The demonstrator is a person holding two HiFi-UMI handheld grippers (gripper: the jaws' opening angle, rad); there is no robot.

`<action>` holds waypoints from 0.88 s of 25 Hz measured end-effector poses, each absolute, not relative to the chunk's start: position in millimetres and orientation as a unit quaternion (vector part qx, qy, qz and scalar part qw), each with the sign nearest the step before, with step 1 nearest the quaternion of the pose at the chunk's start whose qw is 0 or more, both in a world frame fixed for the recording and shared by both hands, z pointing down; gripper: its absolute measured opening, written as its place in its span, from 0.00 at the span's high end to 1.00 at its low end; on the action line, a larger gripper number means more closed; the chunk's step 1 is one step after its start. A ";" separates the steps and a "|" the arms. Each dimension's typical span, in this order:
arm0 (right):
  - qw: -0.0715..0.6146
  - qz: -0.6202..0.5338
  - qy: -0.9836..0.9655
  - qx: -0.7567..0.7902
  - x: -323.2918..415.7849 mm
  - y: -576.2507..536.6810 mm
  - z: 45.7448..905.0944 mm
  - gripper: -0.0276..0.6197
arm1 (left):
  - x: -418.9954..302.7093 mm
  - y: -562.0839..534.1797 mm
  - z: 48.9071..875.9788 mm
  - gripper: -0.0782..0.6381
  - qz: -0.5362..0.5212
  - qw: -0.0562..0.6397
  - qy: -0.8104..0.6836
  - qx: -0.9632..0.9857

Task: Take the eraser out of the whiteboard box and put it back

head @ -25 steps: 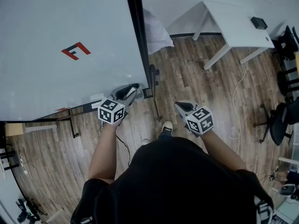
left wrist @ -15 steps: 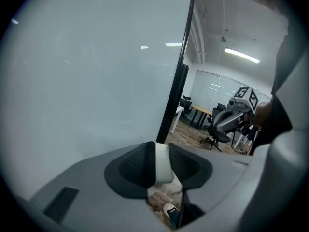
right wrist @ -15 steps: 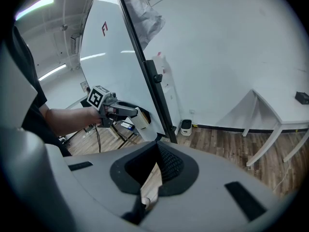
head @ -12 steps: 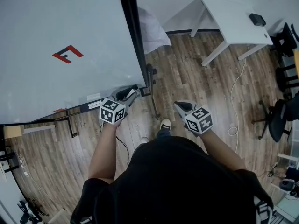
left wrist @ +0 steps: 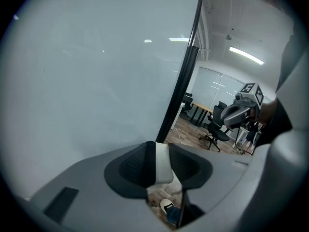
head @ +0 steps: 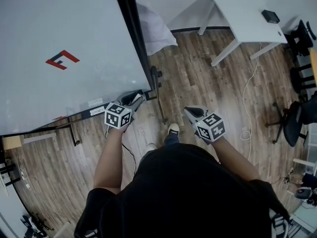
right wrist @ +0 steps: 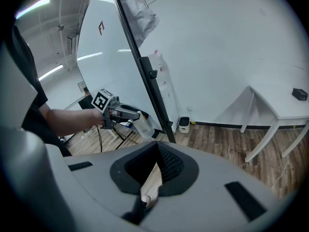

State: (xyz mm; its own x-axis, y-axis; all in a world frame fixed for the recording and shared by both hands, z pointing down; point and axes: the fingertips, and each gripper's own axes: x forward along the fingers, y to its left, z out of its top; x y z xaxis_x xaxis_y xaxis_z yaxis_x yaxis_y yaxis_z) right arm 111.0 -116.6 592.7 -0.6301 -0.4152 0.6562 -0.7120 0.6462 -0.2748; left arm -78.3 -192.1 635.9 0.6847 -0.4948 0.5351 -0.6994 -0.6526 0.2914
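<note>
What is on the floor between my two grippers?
Head view: wood floor crossed by the whiteboard's dark foot bar lies between the left gripper, holding the eraser, and the right gripper.

whiteboard (head: 74,29) glossy, smooth; frame (head: 131,38) dark, looks metal. floor (head: 198,68) matt wood-look planks. left tool (left wrist: 157,151) matt grey plastic, black ribbed pads (left wrist: 133,166). eraser (left wrist: 163,166) smooth white. bench (head: 242,24) smooth white.

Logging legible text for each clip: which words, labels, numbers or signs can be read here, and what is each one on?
"F": red logo on the whiteboard.
Sticker at its lower edge: too small to read.
Left cube, right cube: square markers only, no words.
</note>
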 end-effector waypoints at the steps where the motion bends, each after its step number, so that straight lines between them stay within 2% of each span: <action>1: 0.280 0.266 -0.862 0.327 112.3 -116.3 593.8 0.97 | -77.7 -192.4 638.2 0.68 0.211 0.245 -0.337 0.884; 22: 0.284 0.270 -0.858 0.331 112.5 -113.4 597.2 0.97 | -66.4 -190.3 656.7 0.68 0.245 0.240 -0.314 0.885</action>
